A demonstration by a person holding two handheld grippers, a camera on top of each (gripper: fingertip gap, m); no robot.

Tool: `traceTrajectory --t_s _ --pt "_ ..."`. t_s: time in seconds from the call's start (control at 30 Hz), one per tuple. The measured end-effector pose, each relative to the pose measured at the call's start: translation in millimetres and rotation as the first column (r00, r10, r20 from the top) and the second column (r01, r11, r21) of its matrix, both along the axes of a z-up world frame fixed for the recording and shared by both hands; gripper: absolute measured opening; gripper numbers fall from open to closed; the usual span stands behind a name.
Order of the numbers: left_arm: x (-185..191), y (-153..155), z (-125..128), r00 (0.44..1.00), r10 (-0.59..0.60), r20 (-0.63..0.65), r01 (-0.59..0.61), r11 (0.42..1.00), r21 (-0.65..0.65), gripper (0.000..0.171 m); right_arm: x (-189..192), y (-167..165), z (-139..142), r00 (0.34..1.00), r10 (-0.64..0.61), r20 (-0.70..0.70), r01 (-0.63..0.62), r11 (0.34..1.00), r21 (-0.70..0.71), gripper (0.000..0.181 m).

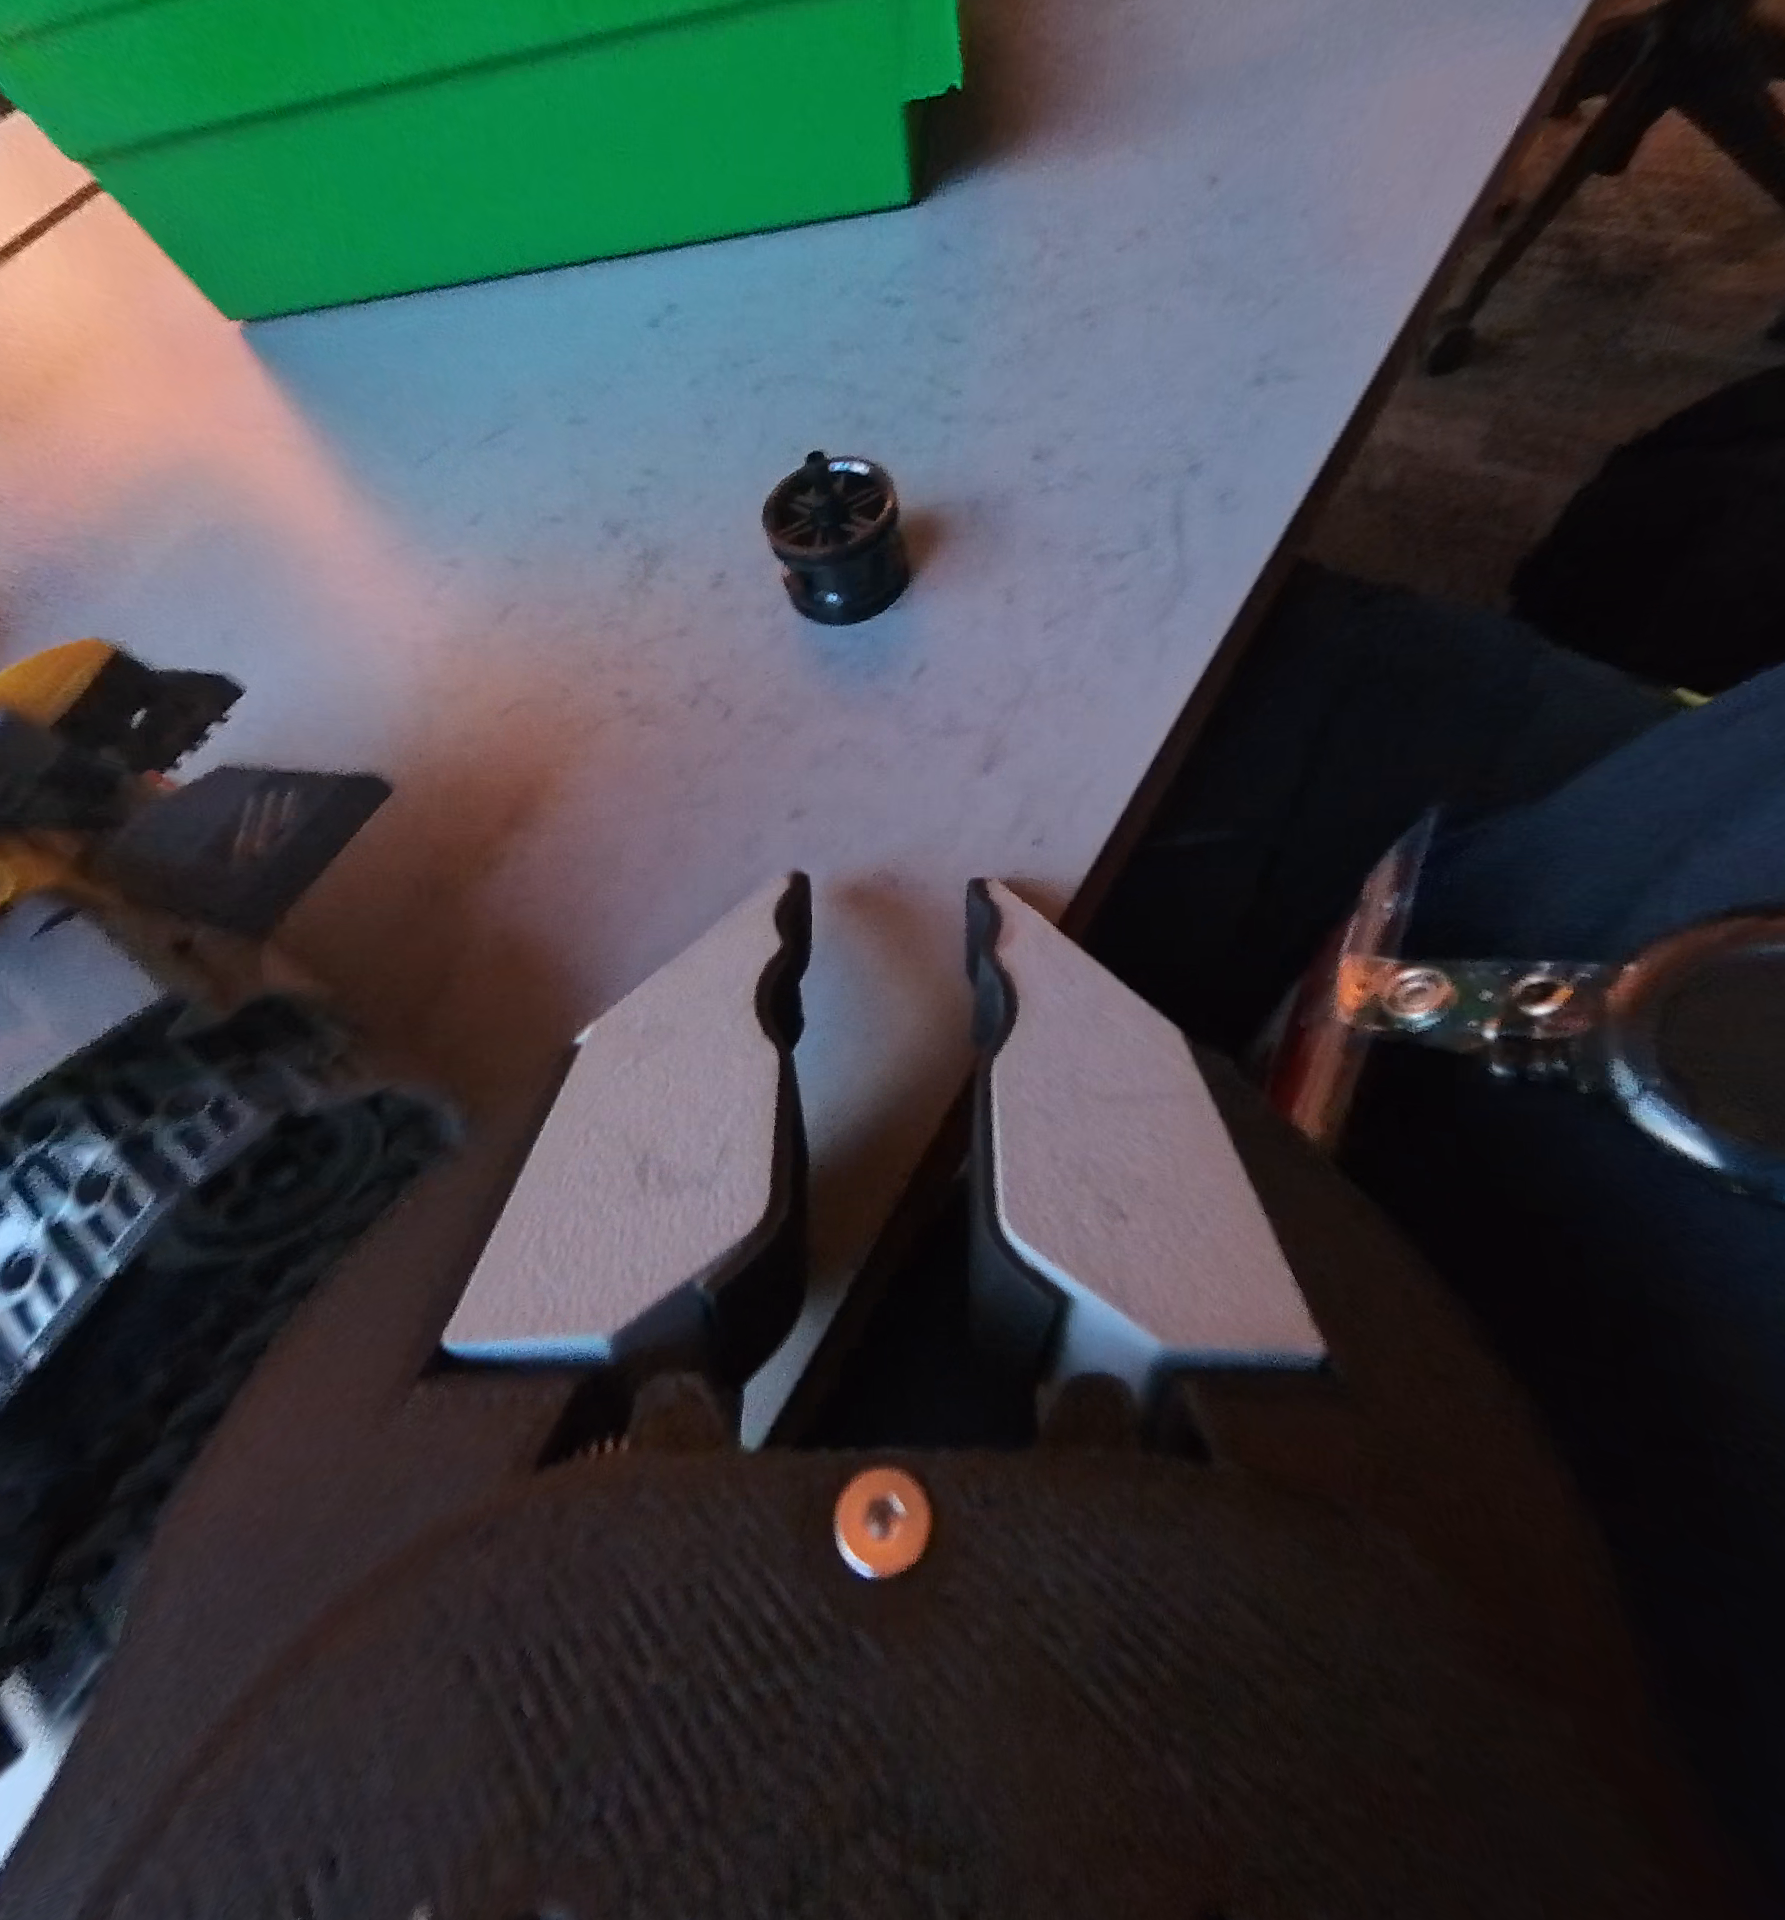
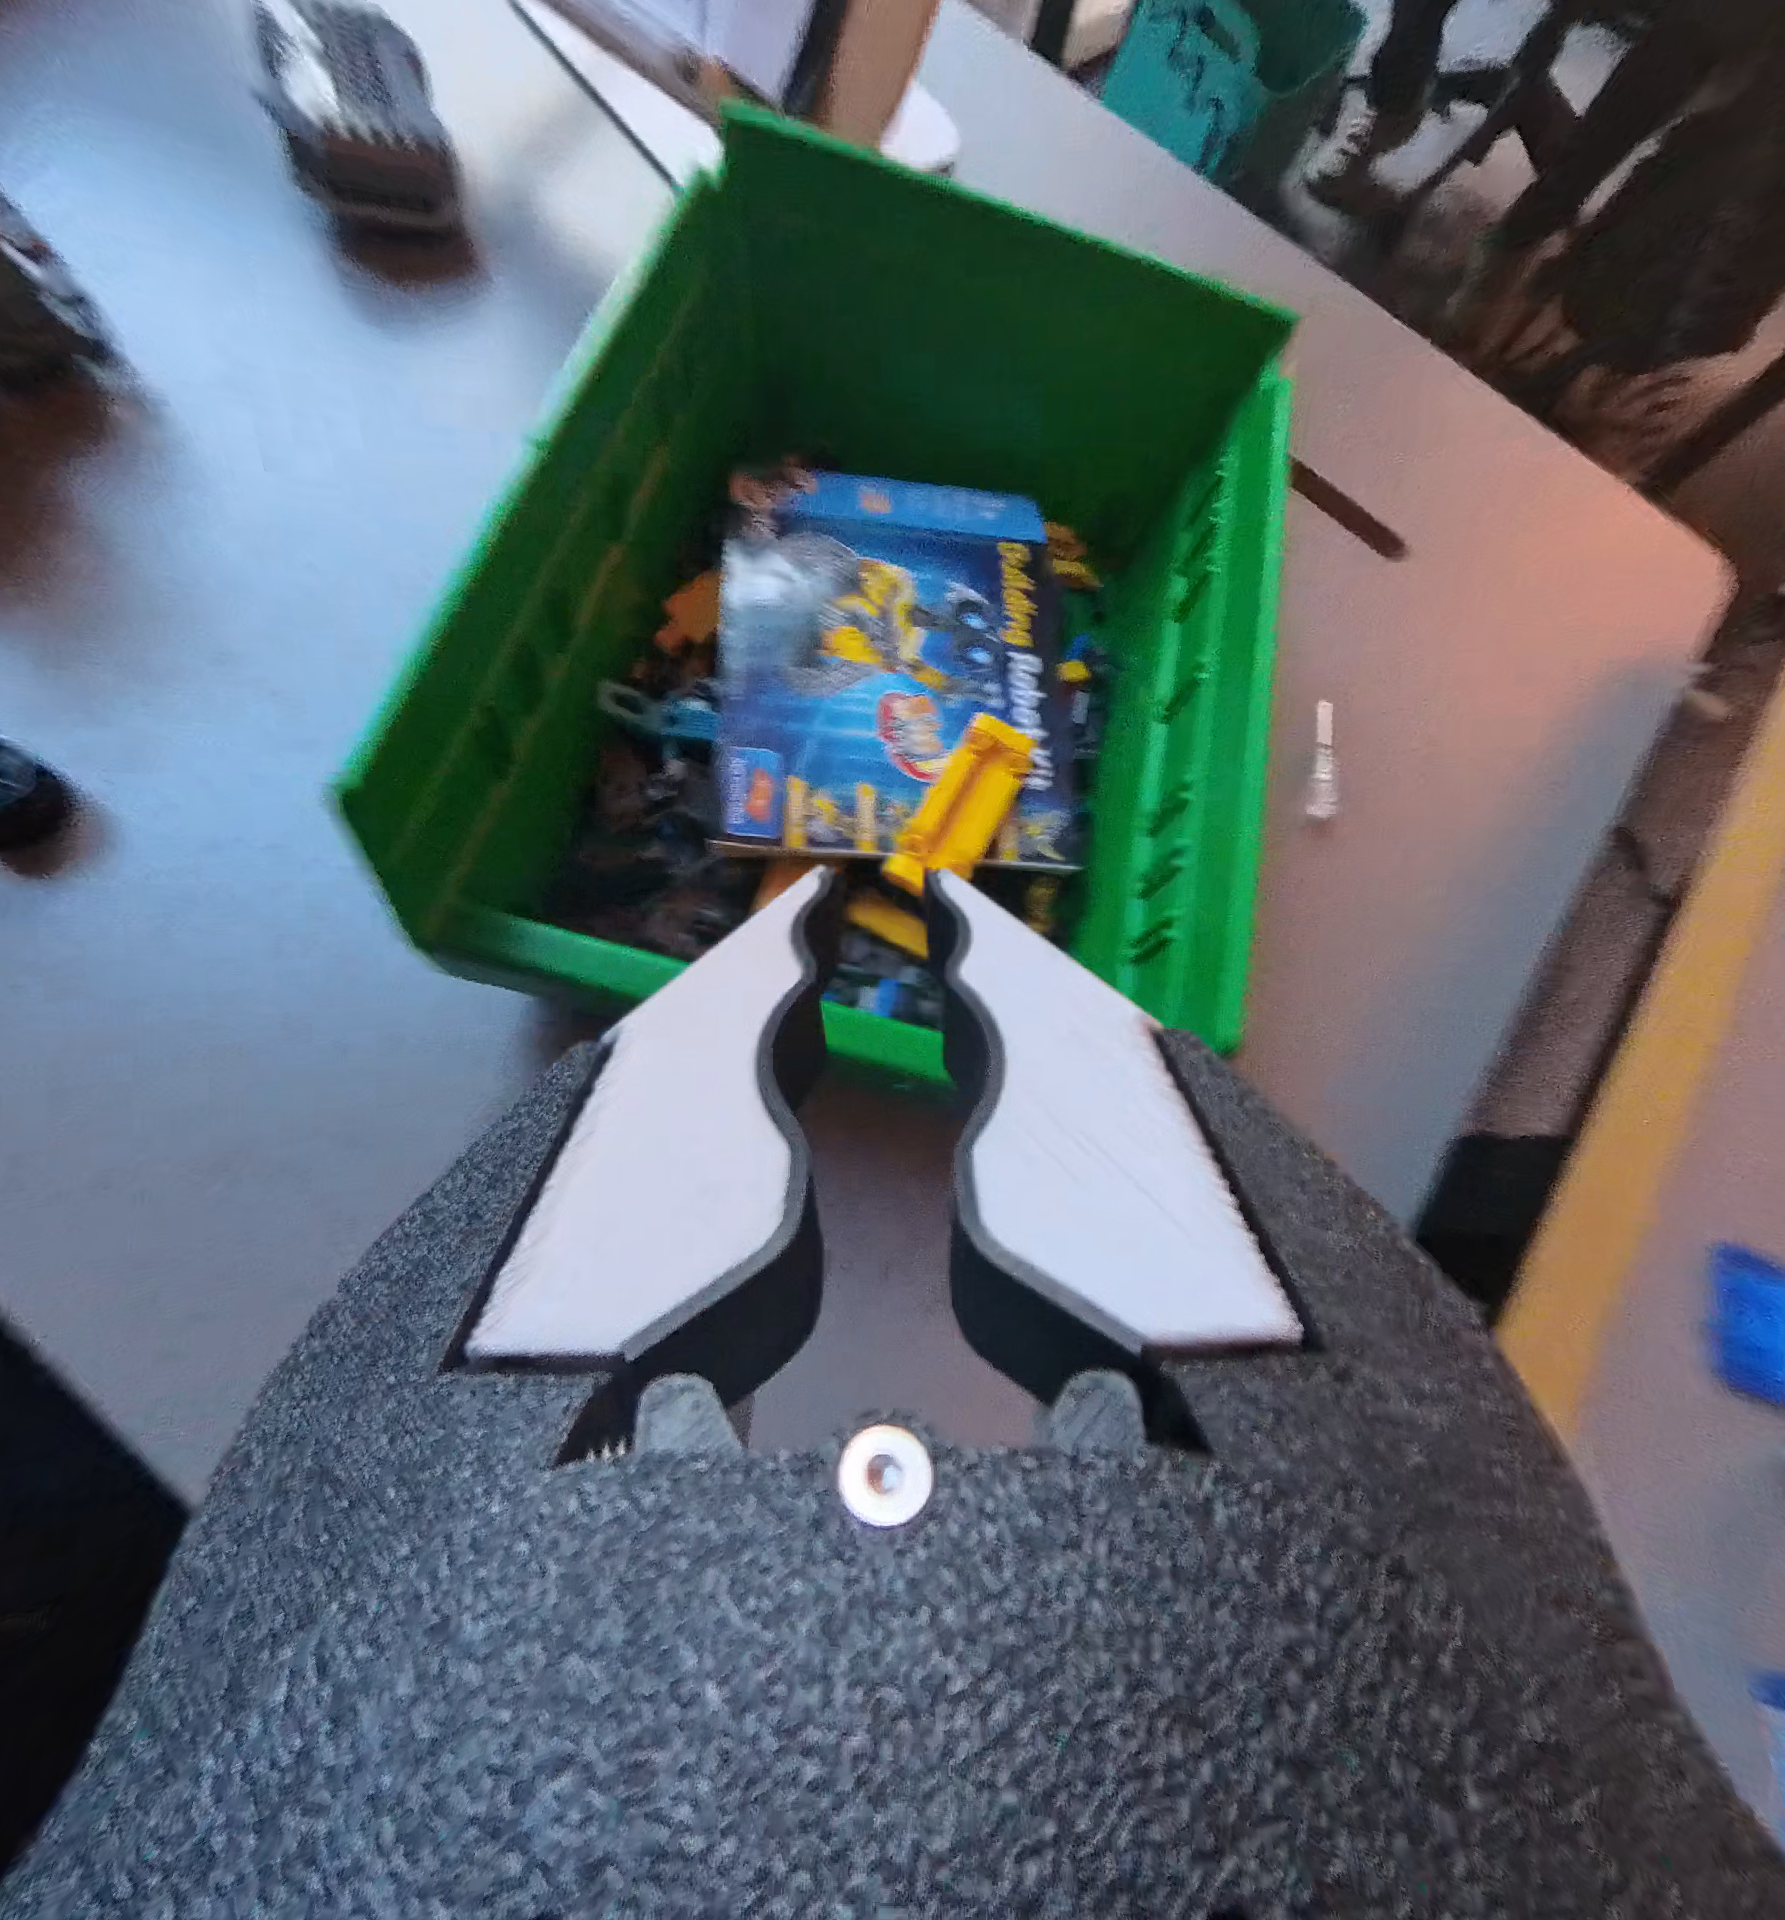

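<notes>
White plastic fingers with black wavy pads form the left tool (image 1: 888, 904), whose jaws stand apart with nothing between them. It hovers over the near edge of the pale, scuffed desk (image 1: 1023, 436). Straight ahead of it, well apart from the tips, a small black spoked wheel hub (image 1: 834, 540) lies alone on the desk. To the left sits a heap of yellow and black building pieces (image 1: 88, 790), and farther off stands the outer wall of a green bin (image 1: 514, 156). At the right, beyond the desk edge, hangs a badge reel (image 1: 1740, 1049).

The right tool (image 2: 880, 894) is parted too and grips nothing. It hangs above the near wall of the green bin (image 2: 1189, 727). Just past its tips a yellow bar-shaped piece (image 2: 971, 790) rests on a blue printed box (image 2: 867, 644), among loose dark parts. A small white piece (image 2: 1320, 758) lies on the desk to the right of the bin.

The view is blurred. I judge that the round hub could roll or skid off if one finger meets it before the other. The yellow piece lies loosely and may slide deeper among the parts if it is nudged.
</notes>
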State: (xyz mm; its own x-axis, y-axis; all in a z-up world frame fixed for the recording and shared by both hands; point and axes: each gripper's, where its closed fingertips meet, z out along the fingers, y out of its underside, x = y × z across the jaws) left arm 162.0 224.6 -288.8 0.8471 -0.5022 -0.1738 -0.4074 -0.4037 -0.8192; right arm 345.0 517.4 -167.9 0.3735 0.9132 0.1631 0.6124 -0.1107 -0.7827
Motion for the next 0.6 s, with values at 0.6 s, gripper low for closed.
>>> traceTrajectory --t_s 0.6 --pt "18 12 4 0.993 -0.074 0.089 0.074 0.997 0.002 0.028 -13 84 -131 0.61 0.174 0.773 -0.04 0.981 -0.189 0.005"
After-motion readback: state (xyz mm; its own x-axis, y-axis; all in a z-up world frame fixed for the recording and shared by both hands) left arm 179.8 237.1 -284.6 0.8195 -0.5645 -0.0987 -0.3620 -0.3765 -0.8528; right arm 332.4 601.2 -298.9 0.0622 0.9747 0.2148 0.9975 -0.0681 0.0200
